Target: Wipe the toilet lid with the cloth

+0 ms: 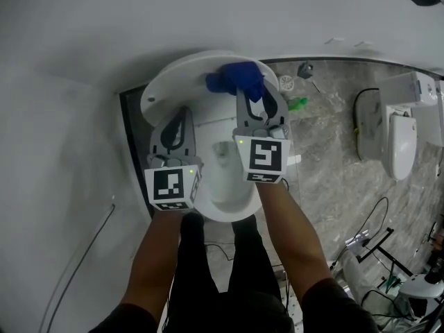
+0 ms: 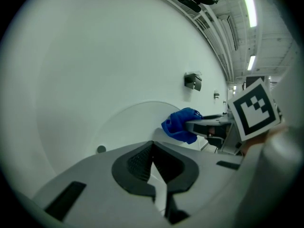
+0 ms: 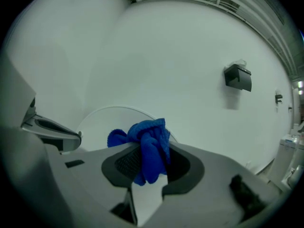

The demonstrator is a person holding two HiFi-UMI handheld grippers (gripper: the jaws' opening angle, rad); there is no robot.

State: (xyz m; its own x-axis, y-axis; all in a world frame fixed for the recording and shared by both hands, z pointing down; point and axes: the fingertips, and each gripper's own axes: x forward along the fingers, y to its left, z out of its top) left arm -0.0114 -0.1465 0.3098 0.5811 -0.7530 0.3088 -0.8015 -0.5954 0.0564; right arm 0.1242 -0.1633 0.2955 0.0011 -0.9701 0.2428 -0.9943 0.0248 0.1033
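The white toilet lid (image 1: 173,78) stands raised against the wall, above the open bowl (image 1: 225,179). My right gripper (image 1: 254,94) is shut on a bunched blue cloth (image 1: 239,80), and the cloth sits against the upper right part of the lid. In the right gripper view the cloth (image 3: 149,148) fills the gap between the jaws, with the lid (image 3: 99,120) just behind. My left gripper (image 1: 182,113) is shut and holds nothing; it hovers over the left side of the seat. The left gripper view shows its closed tips (image 2: 152,145), the lid (image 2: 126,125) and the cloth (image 2: 179,125) to the right.
A second white toilet (image 1: 399,141) stands at the right on the marbled floor (image 1: 333,158). A small green object (image 1: 298,104) lies beside the toilet. Cables (image 1: 368,220) trail on the floor at lower right. A dark fixture (image 3: 237,77) hangs on the wall.
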